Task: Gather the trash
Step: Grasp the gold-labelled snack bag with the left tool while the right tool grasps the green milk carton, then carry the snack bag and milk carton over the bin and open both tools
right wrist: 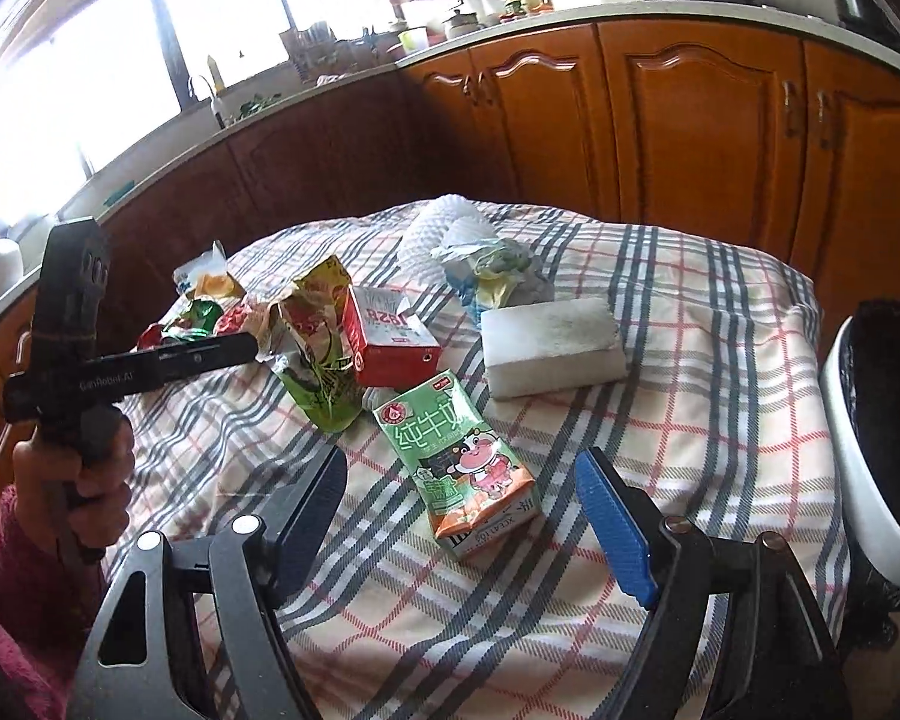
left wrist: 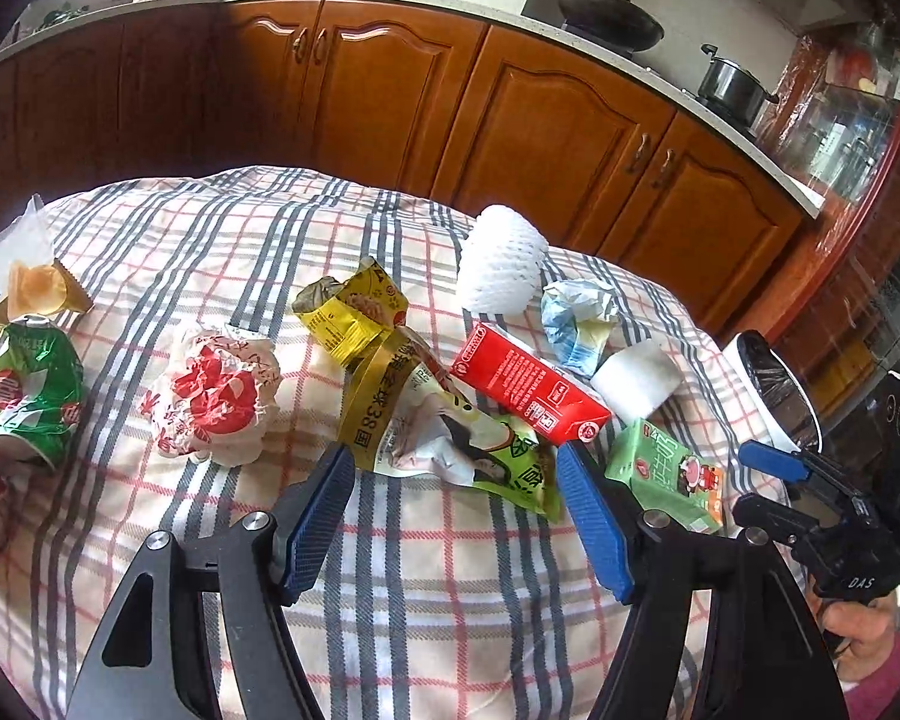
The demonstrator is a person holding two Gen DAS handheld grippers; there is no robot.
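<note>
Surface [left wrist: 222, 228] covered in a plaid cloth, trash scattered over it. Left gripper [left wrist: 456, 480]: jaws apart, nothing between the pads; its tips sit just short of a crumpled green-and-white wrapper [left wrist: 480, 450] with a yellow band reading "38". Right gripper [right wrist: 459, 486]: jaws wide, empty, framing a green milk carton [right wrist: 462, 456] printed "纯牛奶" with a cartoon cow, lying flat. Red carton [right wrist: 390, 336] lies beside the wrapper, white lettering too small to read. White foam block [right wrist: 552, 348] near the far right; white foam net [left wrist: 501, 264] behind. Black-lined white bin [right wrist: 870, 450] at the surface's right edge. Left gripper body reads "GenRobot.AI".
</note>
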